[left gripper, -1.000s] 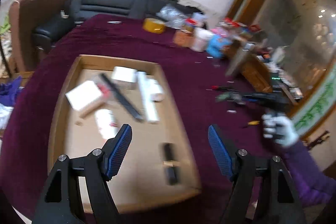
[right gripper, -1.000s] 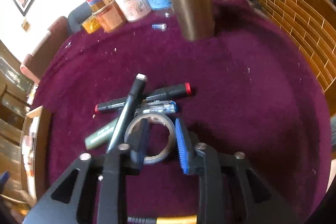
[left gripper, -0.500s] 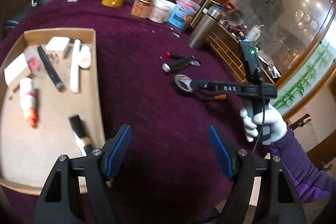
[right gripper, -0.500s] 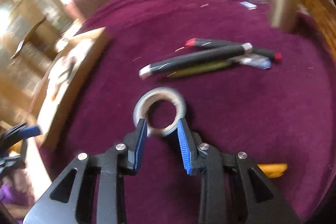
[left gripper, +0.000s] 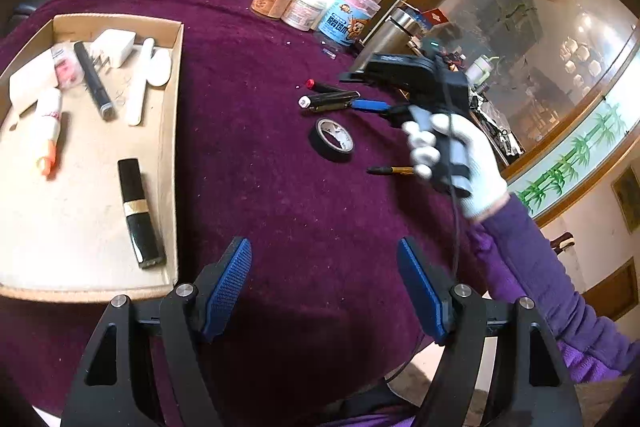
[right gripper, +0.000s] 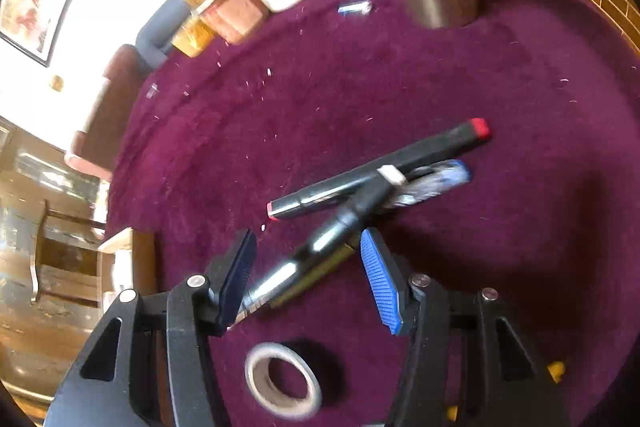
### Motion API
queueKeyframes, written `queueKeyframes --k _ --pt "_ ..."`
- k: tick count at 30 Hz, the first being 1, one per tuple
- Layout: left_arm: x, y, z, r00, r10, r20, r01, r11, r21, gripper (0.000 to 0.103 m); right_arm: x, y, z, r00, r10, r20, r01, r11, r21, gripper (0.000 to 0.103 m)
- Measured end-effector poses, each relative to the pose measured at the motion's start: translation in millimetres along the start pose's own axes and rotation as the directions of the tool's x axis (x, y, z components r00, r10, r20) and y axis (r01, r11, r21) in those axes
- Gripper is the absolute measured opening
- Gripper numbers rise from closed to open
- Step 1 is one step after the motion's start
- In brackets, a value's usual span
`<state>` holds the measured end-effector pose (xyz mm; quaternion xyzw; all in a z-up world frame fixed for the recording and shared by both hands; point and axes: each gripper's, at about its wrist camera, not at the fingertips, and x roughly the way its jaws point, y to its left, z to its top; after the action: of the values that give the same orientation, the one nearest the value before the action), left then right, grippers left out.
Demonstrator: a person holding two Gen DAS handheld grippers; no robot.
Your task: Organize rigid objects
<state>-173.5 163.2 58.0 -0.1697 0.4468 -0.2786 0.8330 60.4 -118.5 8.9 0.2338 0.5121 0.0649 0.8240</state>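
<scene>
The left hand-held gripper [left gripper: 324, 281] hangs wide open and empty over the counter [left gripper: 280, 195] beside the cardboard tray [left gripper: 170, 147], while the nearer right hand-held gripper [right gripper: 308, 277], jaws opening, straddles the silver-tipped marker [right gripper: 320, 247], which slants up to the right, untouched.

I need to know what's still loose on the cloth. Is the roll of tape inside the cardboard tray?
No, the tape lies on the purple cloth, well clear of the tray.
</scene>
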Motion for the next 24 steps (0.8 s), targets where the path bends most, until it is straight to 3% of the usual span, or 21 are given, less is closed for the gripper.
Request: queueKeyframes --k 1,2,5,10,13,15,16,17,19,20,24 --pt "-1 1 -1 1.000 0.000 0.001 0.000 1.000 -0.005 0.070 3 8 -1 0.999 -0.036 0.010 0.036 0.999 -0.020 0.045" --pt "-2 2 -2 1.000 0.000 0.003 0.000 1.000 -0.009 0.070 8 19 -3 0.998 -0.070 0.009 0.071 0.995 -0.071 0.021" --pt "-5 3 -4 1.000 0.005 0.010 -0.004 1.000 -0.010 0.070 9 37 -16 0.996 -0.092 -0.004 0.090 0.980 -0.178 0.021" --pt "-5 6 -5 1.000 0.006 0.011 -0.006 1.000 -0.023 0.070 1 61 -57 0.995 -0.043 -0.092 0.015 0.957 -0.291 0.019" --pt "-3 6 -6 1.000 0.002 0.007 -0.002 1.000 -0.027 0.070 -6 66 -81 0.979 0.038 -0.198 -0.094 0.955 -0.282 0.021" --pt "0 3 -6 1.000 0.003 0.002 -0.003 1.000 -0.024 0.070 -15 69 -87 0.956 0.126 -0.264 -0.196 0.946 -0.259 0.022" --pt "1 1 -7 1.000 0.002 -0.001 -0.002 1.000 -0.022 0.070 -22 68 -87 0.945 0.175 -0.276 -0.245 0.939 -0.241 0.022" --pt "2 0 -7 1.000 0.003 -0.004 -0.003 1.000 -0.019 0.070 -34 68 -86 0.952 0.188 -0.242 -0.250 0.934 -0.257 0.022" --pt "3 -5 -7 1.000 0.010 -0.006 -0.010 1.000 -0.006 0.070 -60 69 -83 0.988 0.112 -0.108 -0.145 0.918 -0.370 0.028" --pt "4 -6 -8 1.000 0.013 -0.008 -0.013 1.000 -0.003 0.070 -65 69 -82 0.993 0.088 -0.079 -0.112 0.912 -0.396 0.035" --pt "14 -12 -7 0.999 0.047 -0.024 -0.047 0.999 0.008 0.070 -73 60 -86 0.999 0.017 -0.037 -0.032 0.892 -0.451 0.035"
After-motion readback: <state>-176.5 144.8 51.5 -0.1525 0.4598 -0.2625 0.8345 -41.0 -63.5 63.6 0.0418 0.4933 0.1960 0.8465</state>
